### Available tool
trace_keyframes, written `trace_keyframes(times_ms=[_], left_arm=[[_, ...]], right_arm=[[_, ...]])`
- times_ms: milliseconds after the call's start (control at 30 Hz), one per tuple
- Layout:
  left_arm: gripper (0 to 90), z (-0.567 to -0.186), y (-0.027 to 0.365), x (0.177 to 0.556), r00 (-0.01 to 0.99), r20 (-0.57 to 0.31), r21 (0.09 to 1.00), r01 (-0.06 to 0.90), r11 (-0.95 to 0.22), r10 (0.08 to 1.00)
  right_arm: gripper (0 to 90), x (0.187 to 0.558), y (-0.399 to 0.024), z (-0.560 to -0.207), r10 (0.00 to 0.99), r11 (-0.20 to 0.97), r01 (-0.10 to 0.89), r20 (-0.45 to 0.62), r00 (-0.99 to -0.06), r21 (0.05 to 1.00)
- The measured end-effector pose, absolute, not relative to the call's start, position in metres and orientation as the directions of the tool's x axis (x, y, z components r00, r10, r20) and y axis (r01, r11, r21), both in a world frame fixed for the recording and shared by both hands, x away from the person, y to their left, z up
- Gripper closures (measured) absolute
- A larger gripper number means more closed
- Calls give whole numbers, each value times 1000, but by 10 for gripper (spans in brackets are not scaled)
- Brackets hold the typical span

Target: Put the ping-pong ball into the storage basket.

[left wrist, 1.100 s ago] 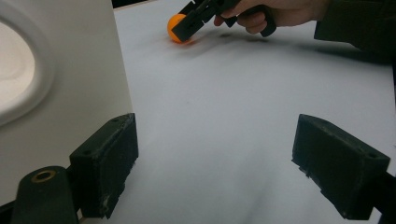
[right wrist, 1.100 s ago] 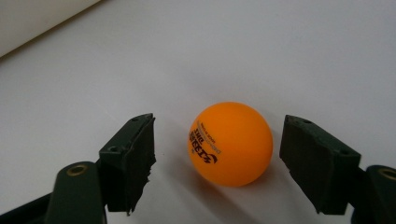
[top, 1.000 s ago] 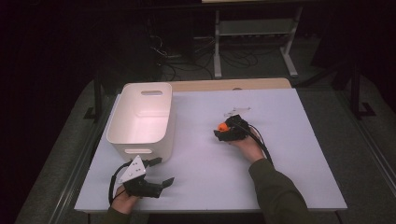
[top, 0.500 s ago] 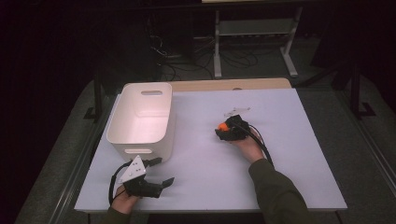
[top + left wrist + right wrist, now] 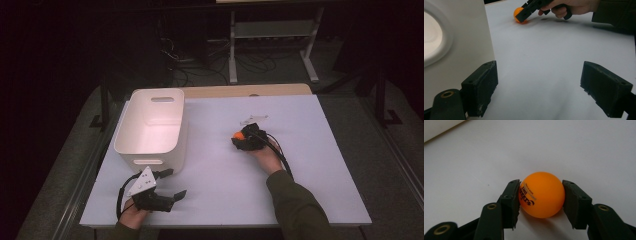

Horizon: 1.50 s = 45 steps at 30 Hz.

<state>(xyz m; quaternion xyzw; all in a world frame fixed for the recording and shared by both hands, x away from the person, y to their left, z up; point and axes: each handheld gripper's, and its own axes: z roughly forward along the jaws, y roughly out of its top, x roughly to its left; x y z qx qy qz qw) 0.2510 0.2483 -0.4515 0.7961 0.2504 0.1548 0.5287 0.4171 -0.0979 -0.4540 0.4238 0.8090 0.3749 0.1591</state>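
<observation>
I am working at the white table (image 5: pixel 320 190), with the white bin (image 5: pixel 150 127) serving as the landmark for every position given here. The bin is standing upright and open-topped near the table's left edge, with nothing visible inside it. Beyond the bin and to its right, a small clear scrap (image 5: pixel 252 120) is lying flat on the table; I cannot tell what it is.

My left gripper (image 5: pixel 167 192) is resting on the table just in front of the bin's near wall, and its jaws are standing wide apart with nothing between them; in the left gripper view the bin's wall (image 5: pixel 461 42) is rising right beside the left jaw. My right gripper (image 5: pixel 241 137) is lying well to the right of the bin, out on the open middle of the table.

The orange ball (image 5: pixel 541 194) is sitting on the table between that gripper's jaws, likewise well to the right of the bin. What has just changed: the right jaws have been closing, and both pads are now pressing against the ball's sides, so I am pinching it. The ball is not yet lifting off the surface. I judge that the grasp is now made and the carry to the bin is becoming the next step.
</observation>
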Motion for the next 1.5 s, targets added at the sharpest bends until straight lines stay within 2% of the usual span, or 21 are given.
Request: trace_keyframes(times_ms=[733,1500], left_arm=[[142,-451,248,251,827,-18,919,235,-315,563],[141,-452,248,251,829,-12,920,229,-319,560]], right_arm=[[495,410,-105,-444,793,364,556,64,-606,747],[496,398,-88,-441,739,398,528,78,-669,750]])
